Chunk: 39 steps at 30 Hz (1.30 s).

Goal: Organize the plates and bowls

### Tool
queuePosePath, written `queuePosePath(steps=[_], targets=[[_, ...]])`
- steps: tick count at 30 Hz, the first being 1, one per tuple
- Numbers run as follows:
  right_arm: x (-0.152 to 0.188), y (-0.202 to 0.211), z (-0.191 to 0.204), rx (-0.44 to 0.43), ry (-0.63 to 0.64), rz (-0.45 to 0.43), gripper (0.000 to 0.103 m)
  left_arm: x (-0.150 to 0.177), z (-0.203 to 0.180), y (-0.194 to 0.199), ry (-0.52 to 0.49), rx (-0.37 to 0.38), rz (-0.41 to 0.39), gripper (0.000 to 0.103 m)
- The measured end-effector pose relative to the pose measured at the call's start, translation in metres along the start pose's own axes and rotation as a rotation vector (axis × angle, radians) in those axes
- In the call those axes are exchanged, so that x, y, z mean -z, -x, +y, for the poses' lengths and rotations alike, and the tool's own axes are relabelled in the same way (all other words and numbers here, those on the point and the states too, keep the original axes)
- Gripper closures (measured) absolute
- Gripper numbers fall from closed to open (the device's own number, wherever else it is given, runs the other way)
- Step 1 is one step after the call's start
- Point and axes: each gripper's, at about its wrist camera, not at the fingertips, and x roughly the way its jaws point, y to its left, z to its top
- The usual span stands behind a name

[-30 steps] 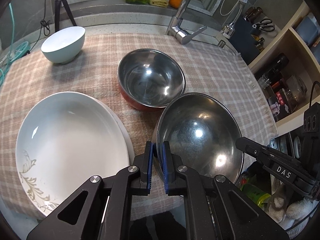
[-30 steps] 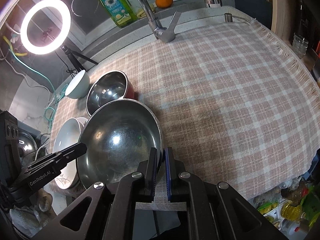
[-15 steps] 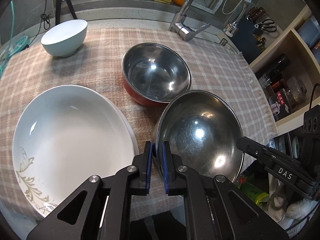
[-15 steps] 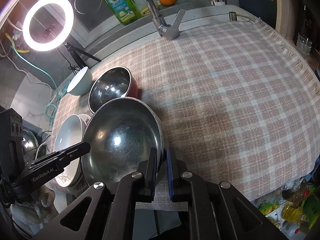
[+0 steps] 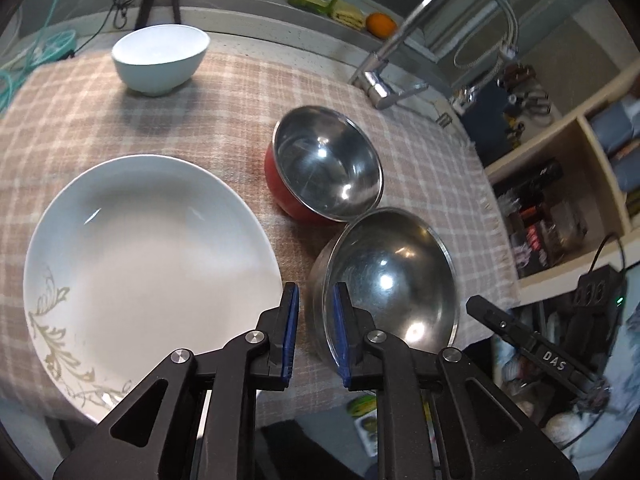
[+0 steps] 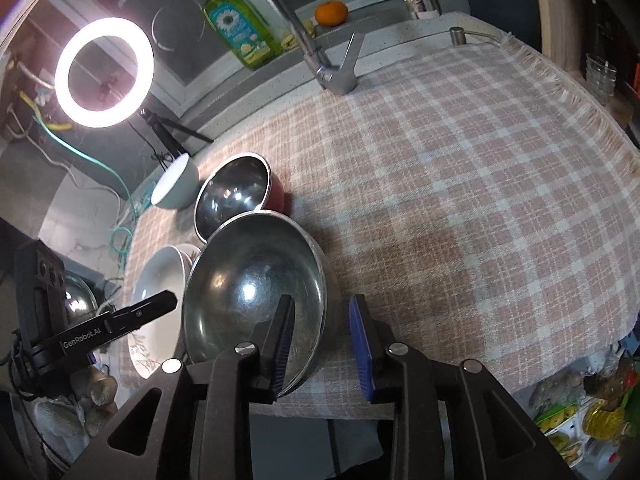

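Both grippers, left gripper [image 5: 314, 330] and right gripper [image 6: 322, 344], are just opening their fingers, releasing the large steel bowl [image 5: 390, 284] resting on table beside white plate [image 5: 148, 264]; back straight off rim, avoid tipping.

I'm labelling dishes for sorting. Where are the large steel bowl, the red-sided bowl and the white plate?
large steel bowl [image 5: 396, 280]: left wrist view, inner base.
red-sided bowl [image 5: 280, 190]: left wrist view, red outer wall.
white plate [image 5: 132, 256]: left wrist view, bare centre.
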Motion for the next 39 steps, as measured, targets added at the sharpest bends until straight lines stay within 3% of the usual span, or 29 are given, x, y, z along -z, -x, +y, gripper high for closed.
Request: queuePosePath(steps=[4, 6, 12, 17, 24, 39], targets=[[0.003, 0.017, -0.009, -0.015, -0.037, -0.050, 0.073, 0.005, 0.013, 0.026, 0.074, 0.026, -0.071, 0.087], [0.005, 0.024, -0.013, -0.017, -0.051, -0.068, 0.067, 0.010, 0.024, 0.039, 0.105, 0.003, -0.106, 0.084], [-0.003, 0.036, -0.015, 0.016, -0.014, -0.105, 0.066, 0.013, 0.046, 0.056, 0.146, -0.066, -0.154, 0.084], [-0.015, 0.043, -0.008, -0.005, 0.037, -0.148, 0.066, 0.012, 0.058, 0.063, 0.194, -0.083, -0.191, 0.084], [-0.040, 0.037, 0.007, -0.007, 0.122, -0.202, 0.066, -0.001, 0.048, 0.059, 0.170, -0.092, -0.222, 0.084], [-0.094, -0.018, 0.028, -0.065, 0.286, 0.010, 0.066, -0.041, 0.008, 0.006, 0.096, -0.108, -0.167, 0.084]])
